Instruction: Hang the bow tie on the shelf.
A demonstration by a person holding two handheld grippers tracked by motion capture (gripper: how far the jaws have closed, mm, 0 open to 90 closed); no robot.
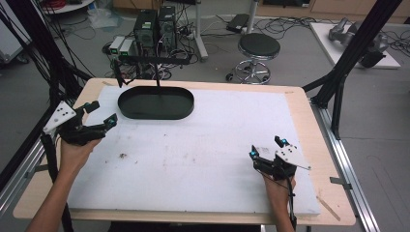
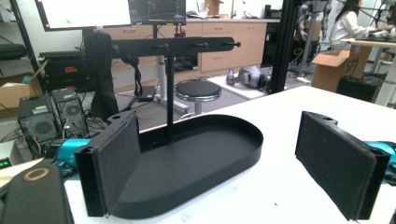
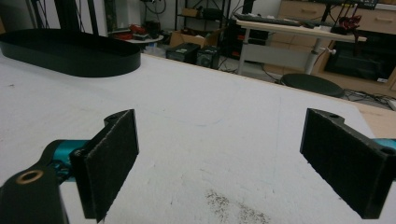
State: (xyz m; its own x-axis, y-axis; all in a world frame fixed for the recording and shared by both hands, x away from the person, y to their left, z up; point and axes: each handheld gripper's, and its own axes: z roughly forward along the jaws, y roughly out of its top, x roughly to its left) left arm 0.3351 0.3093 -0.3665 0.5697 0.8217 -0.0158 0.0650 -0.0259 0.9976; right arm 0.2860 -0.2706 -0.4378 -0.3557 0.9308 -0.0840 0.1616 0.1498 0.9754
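**Black tray at upper left, both tools open and empty**

Black oval tray (image 1: 155, 103), shallow-walled, lying on the white mat (image 1: 203, 154) in the upper-left part of the high view, with a thin black post rising from inside it to a dark crossbar (image 1: 154, 60). Light wood desk (image 1: 309, 121) showing as a border around the mat.

Left tool (image 1: 103, 112) held at the left edge of the high view, near the tray's left end but apart from it, jaws spread wide, nothing between them. Right tool (image 1: 265, 148) at lower right of that frame, well apart from the tray, jaws likewise wide and holding nothing.

In the left gripper view, tray (image 2: 196, 158) just ahead of the left tool (image 2: 217, 161), sitting between the two padded jaws in the picture, the post (image 2: 170, 98) upright at frame centre; crossbar pegs visible here, not discernible from above. In the right gripper view, tray (image 3: 70, 51) far off at upper left, right tool (image 3: 219, 163) over bare mat with a dark speckled smudge (image 3: 233, 207) at bottom centre.

Black round stool (image 1: 258, 48) on the floor beyond the desk. Lettering on a cardboard box (image 2: 331, 70) at upper right of the left gripper view, too blurred to read.
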